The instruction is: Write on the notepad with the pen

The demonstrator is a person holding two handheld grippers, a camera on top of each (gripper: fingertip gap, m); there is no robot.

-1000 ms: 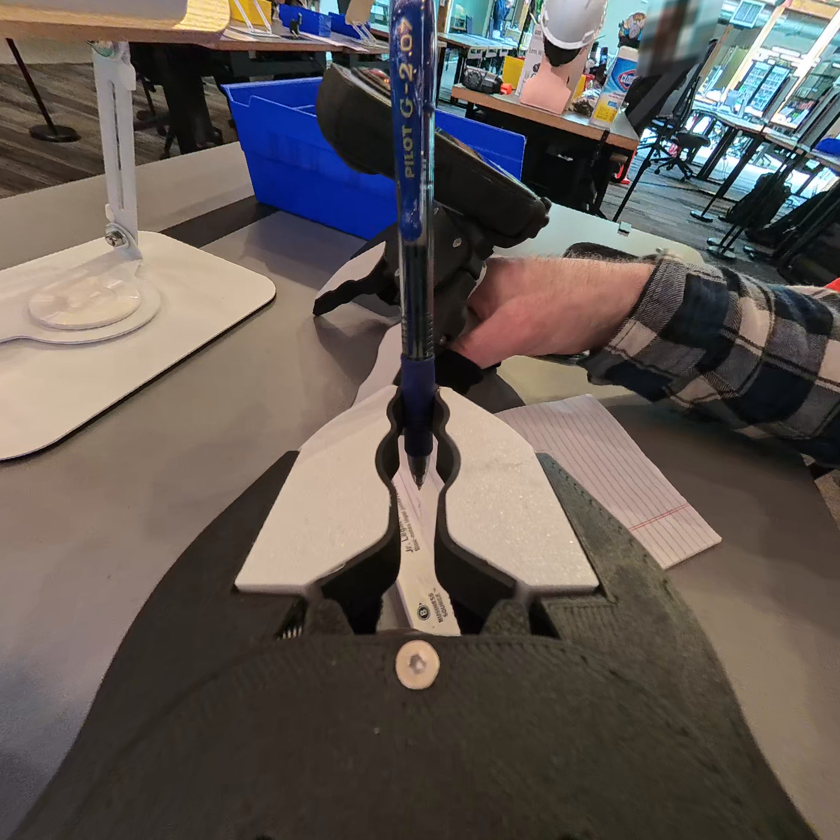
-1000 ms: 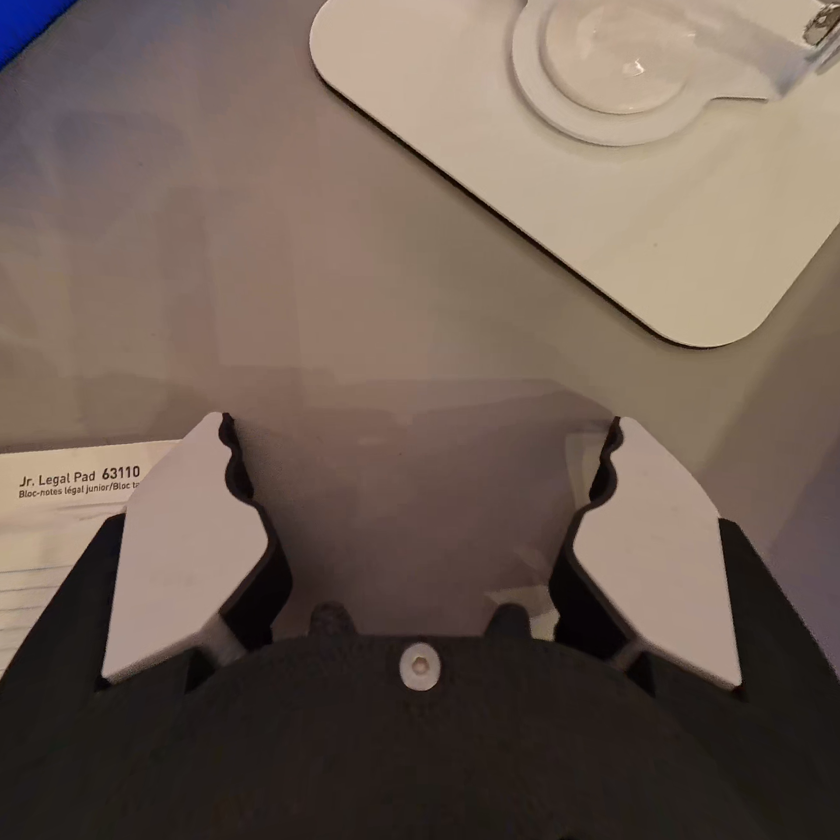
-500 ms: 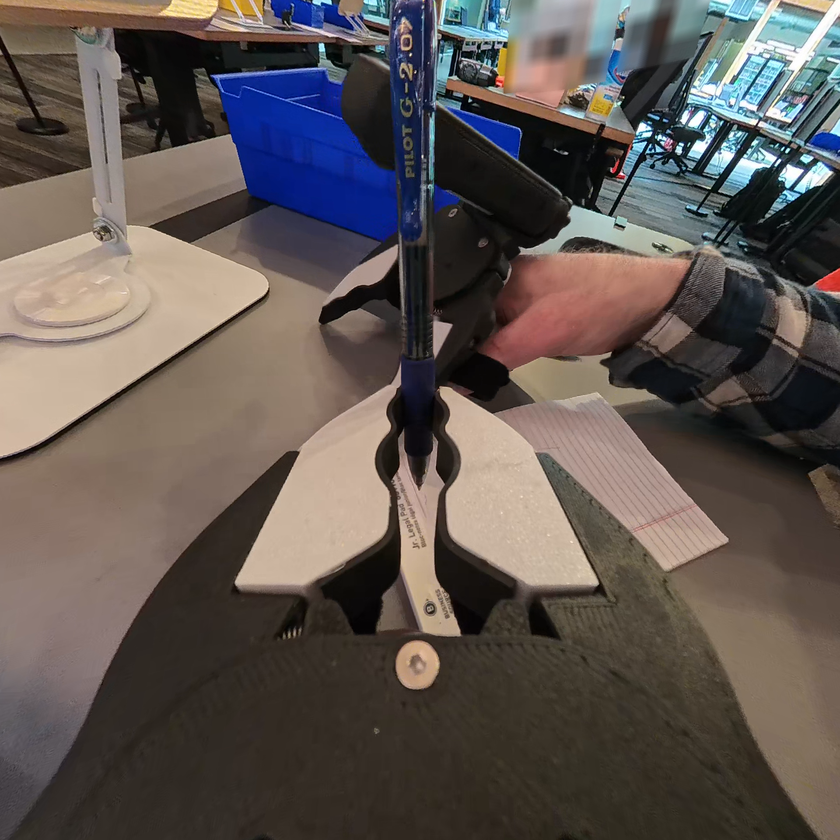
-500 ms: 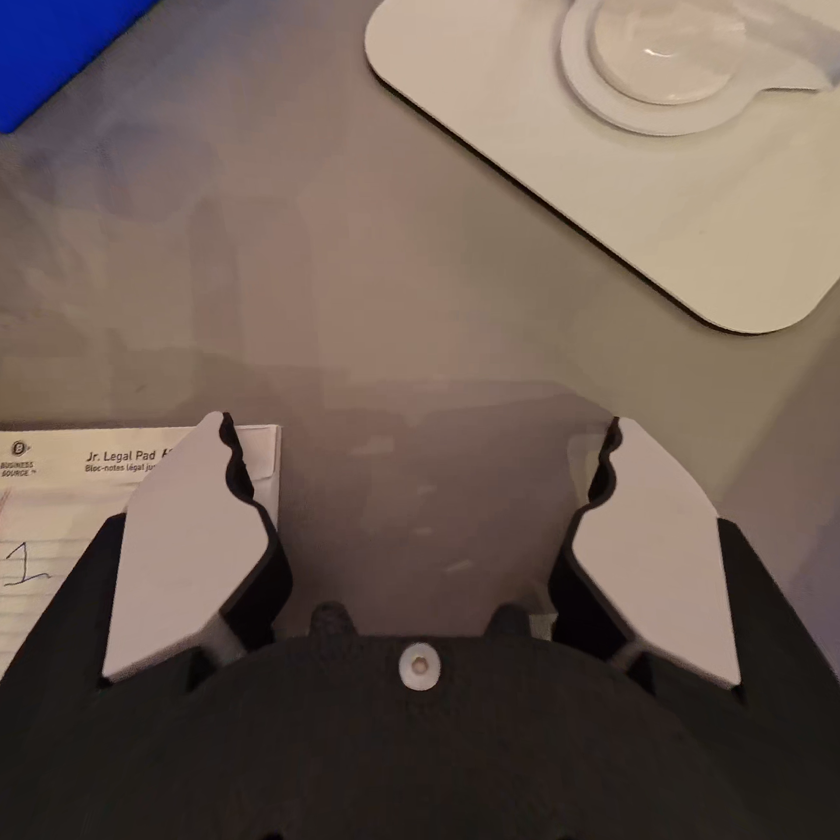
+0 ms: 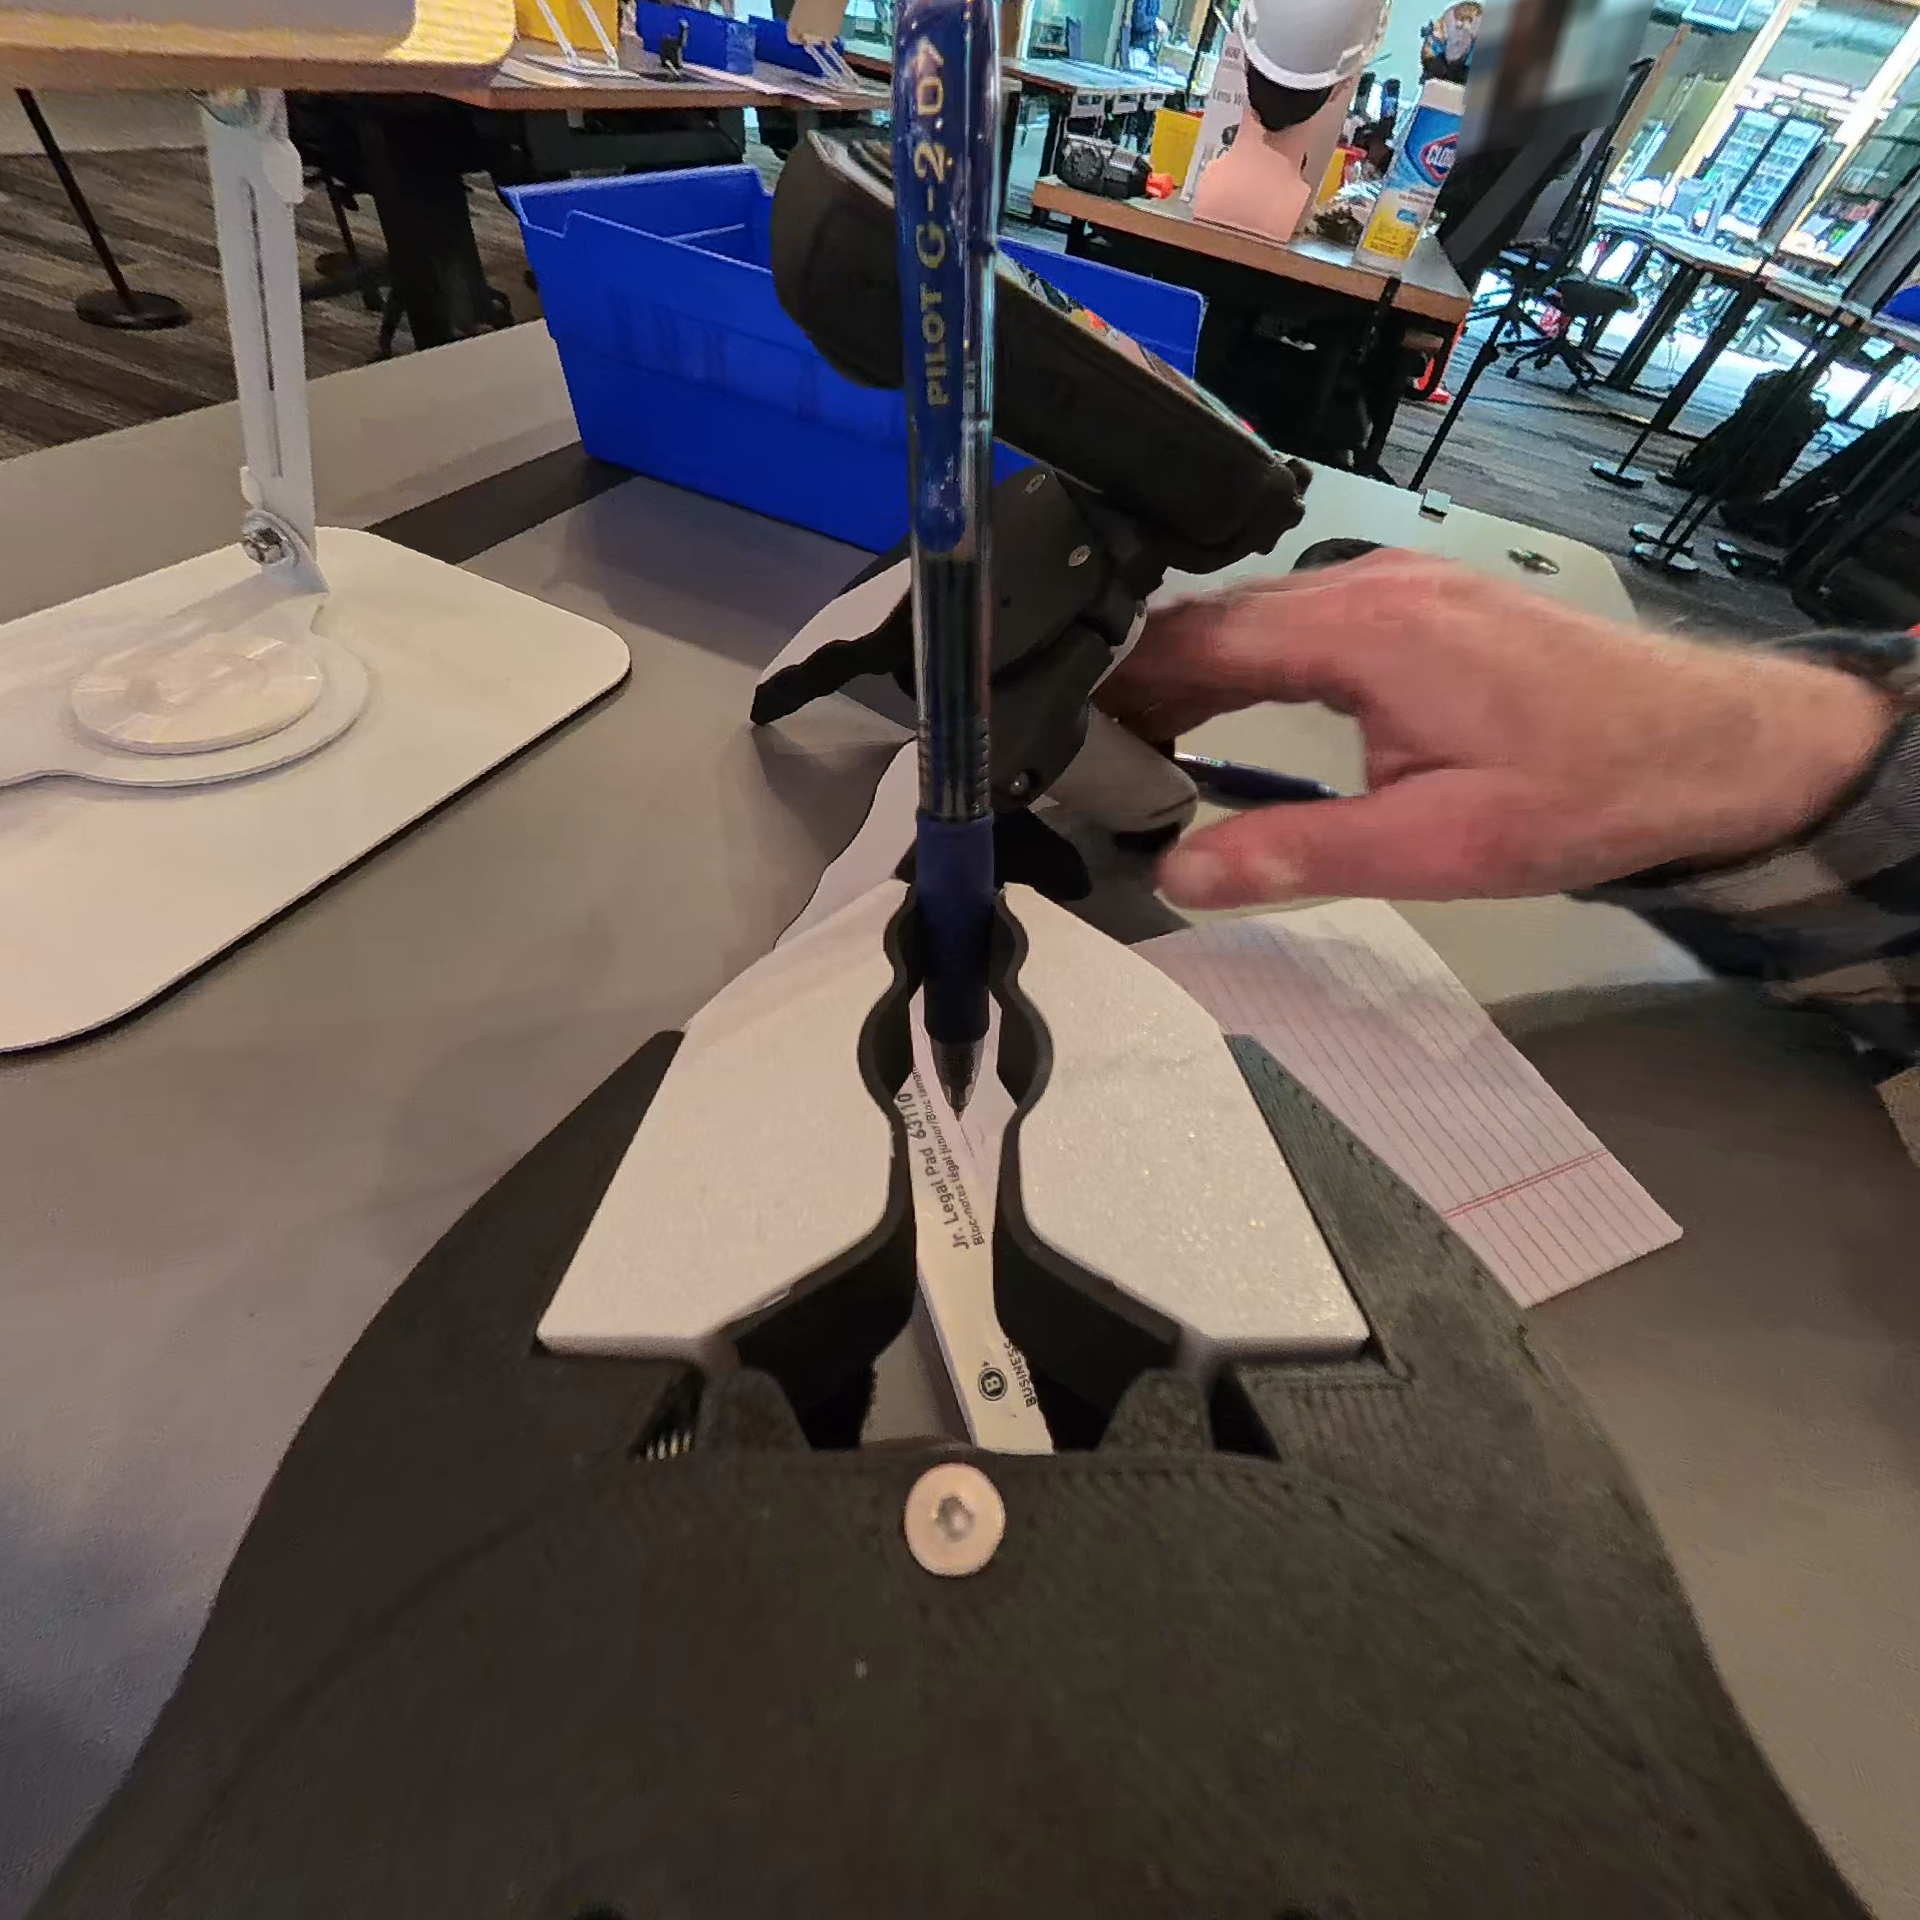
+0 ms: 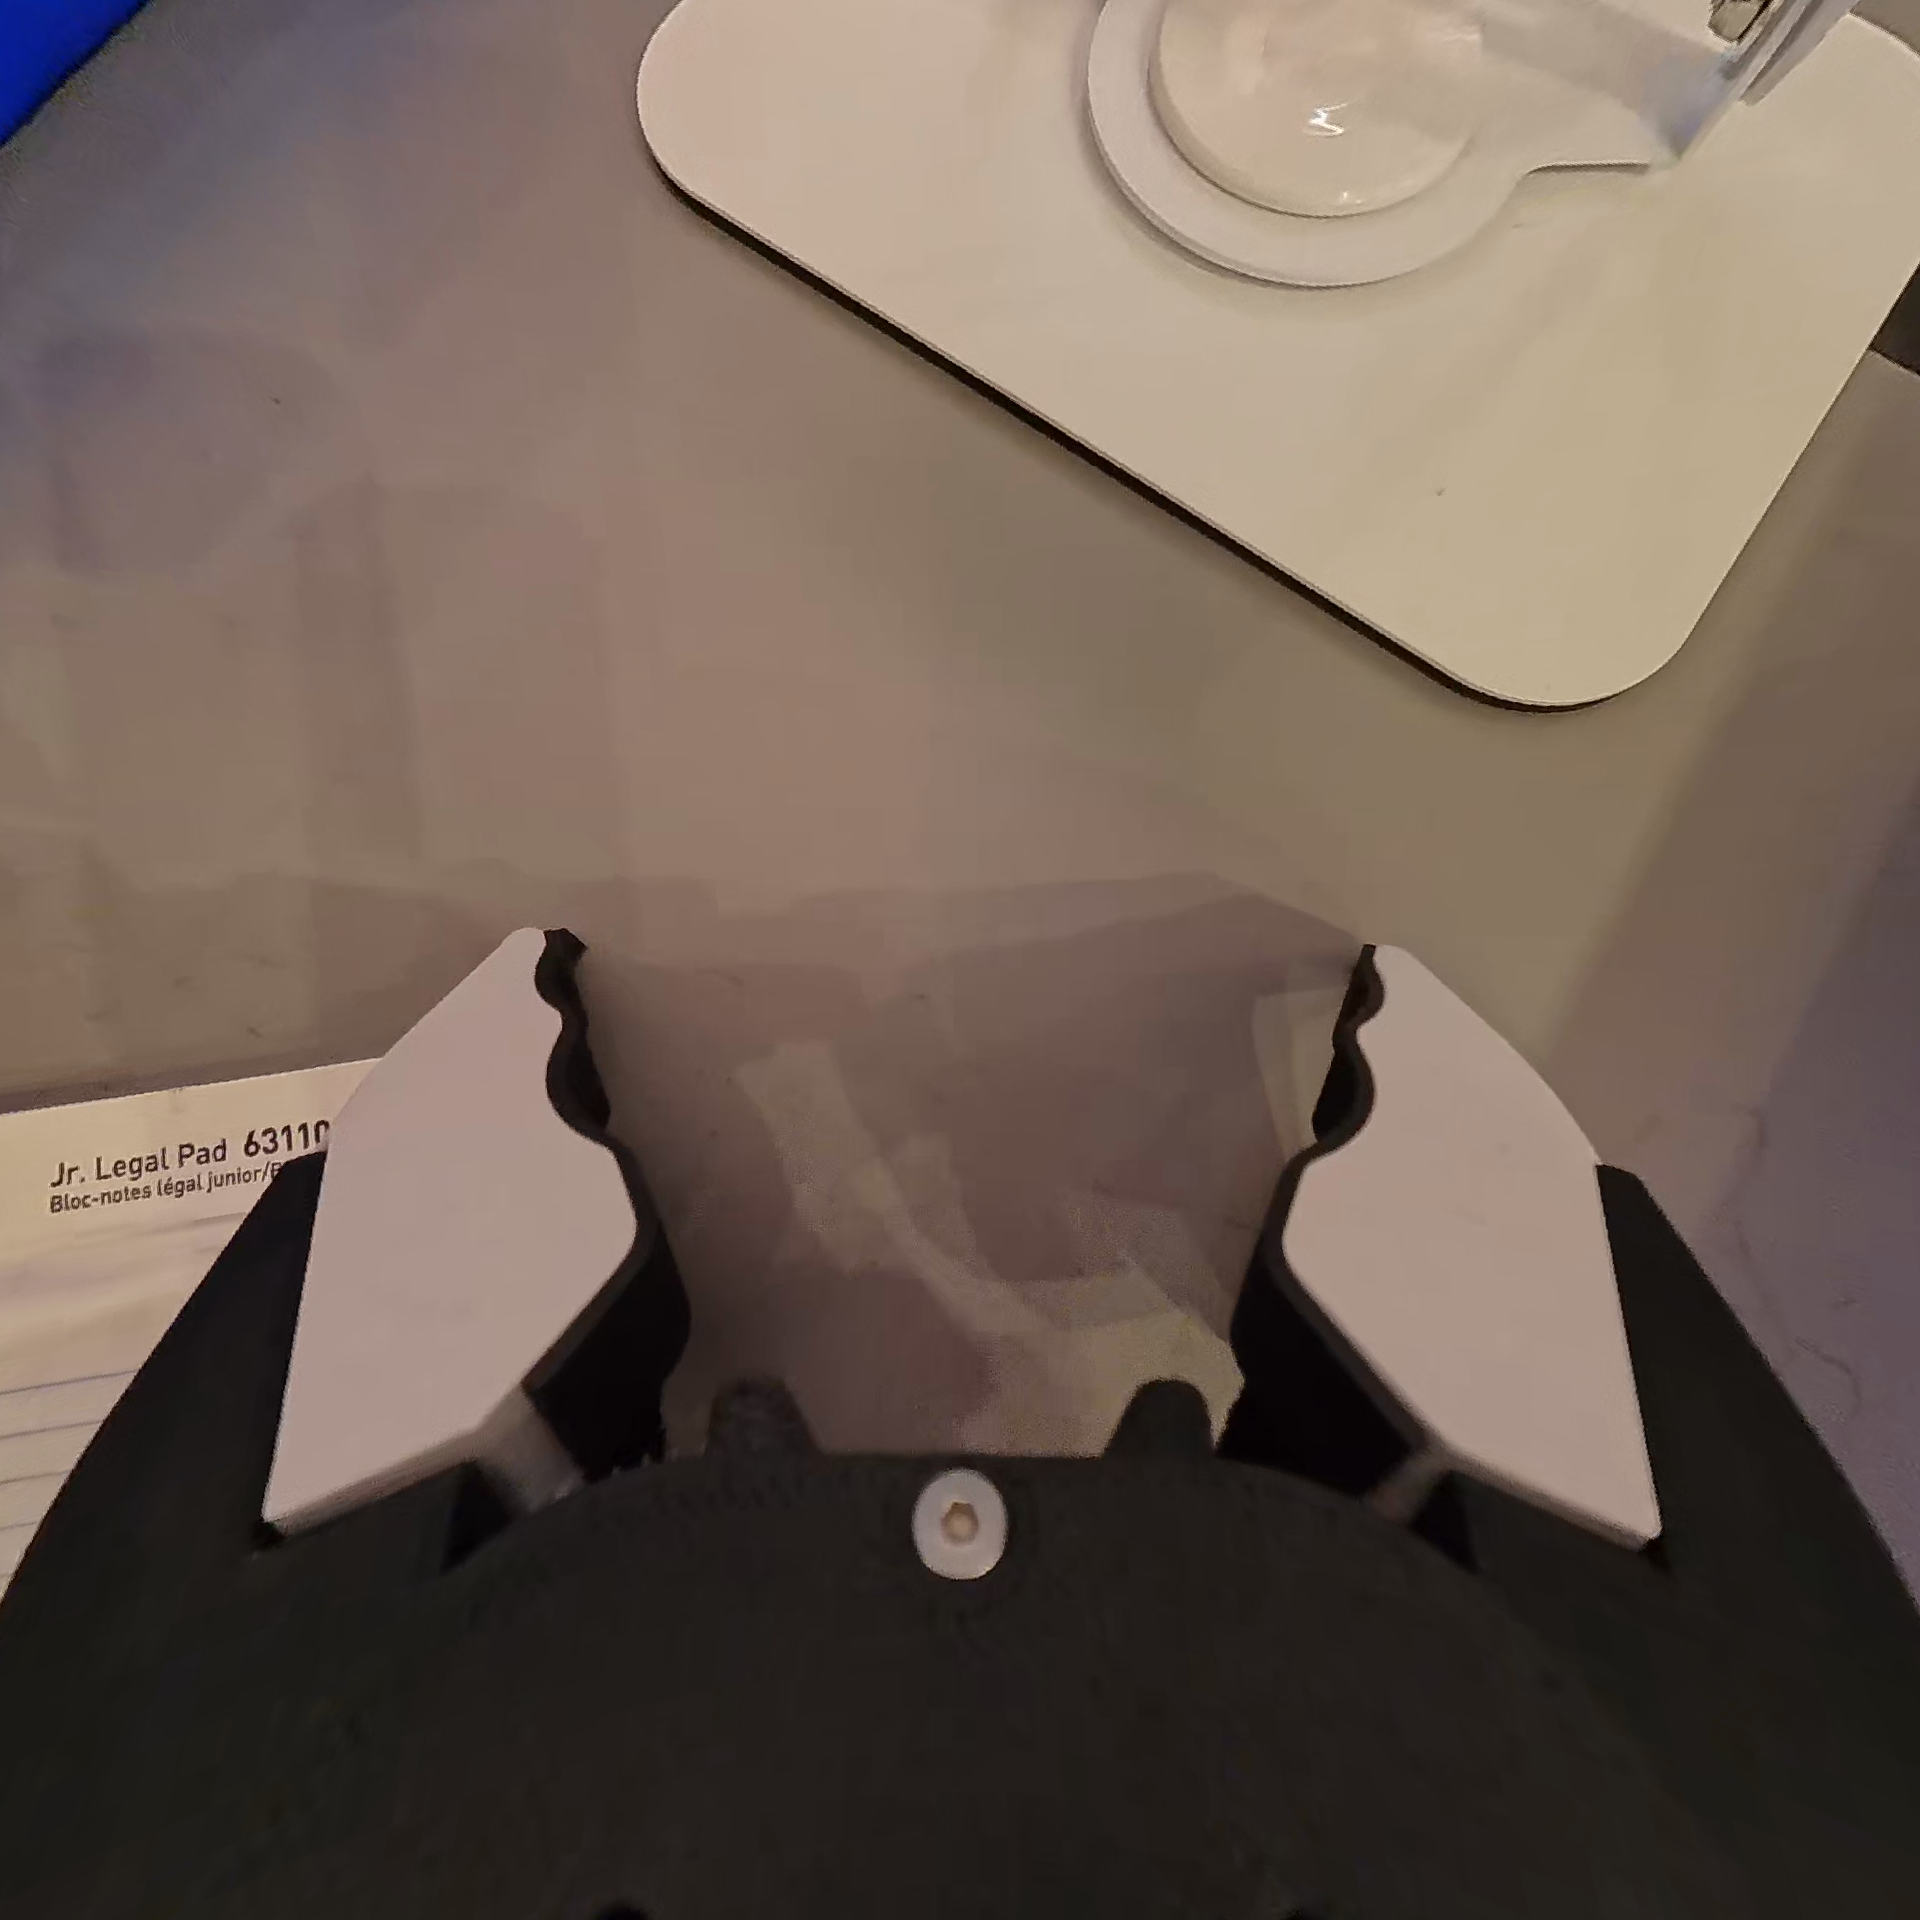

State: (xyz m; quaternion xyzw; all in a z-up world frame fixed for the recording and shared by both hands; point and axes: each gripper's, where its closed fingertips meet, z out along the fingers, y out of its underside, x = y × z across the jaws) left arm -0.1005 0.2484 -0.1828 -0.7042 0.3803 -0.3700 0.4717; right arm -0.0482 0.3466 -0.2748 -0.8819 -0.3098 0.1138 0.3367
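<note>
My left gripper (image 5: 954, 914) is shut on a blue pen (image 5: 951, 520). The pen stands upright, tip down, just over the white header strip of the lined notepad (image 5: 1403, 1060). The pad lies flat under my fingers and reaches out to the right. My right gripper (image 6: 961, 945) is open and empty, low over the grey table, with the pad's top corner (image 6: 156, 1195) beside its left finger. In the left wrist view the right gripper (image 5: 847, 743) rests on the table behind the pen. A person's open hand (image 5: 1455, 748) hovers beside its handle.
A white stand base (image 5: 260, 748) sits at the left; it also shows in the right wrist view (image 6: 1299, 364). A blue bin (image 5: 707, 364) stands behind. A second pen (image 5: 1257, 779) lies behind the hand. A plaid sleeve (image 5: 1829, 862) is at the right edge.
The person's hand has opened and come off the right gripper's handle. The right wrist view has shifted slightly over the table. My left gripper still holds the pen upright over the pad.
</note>
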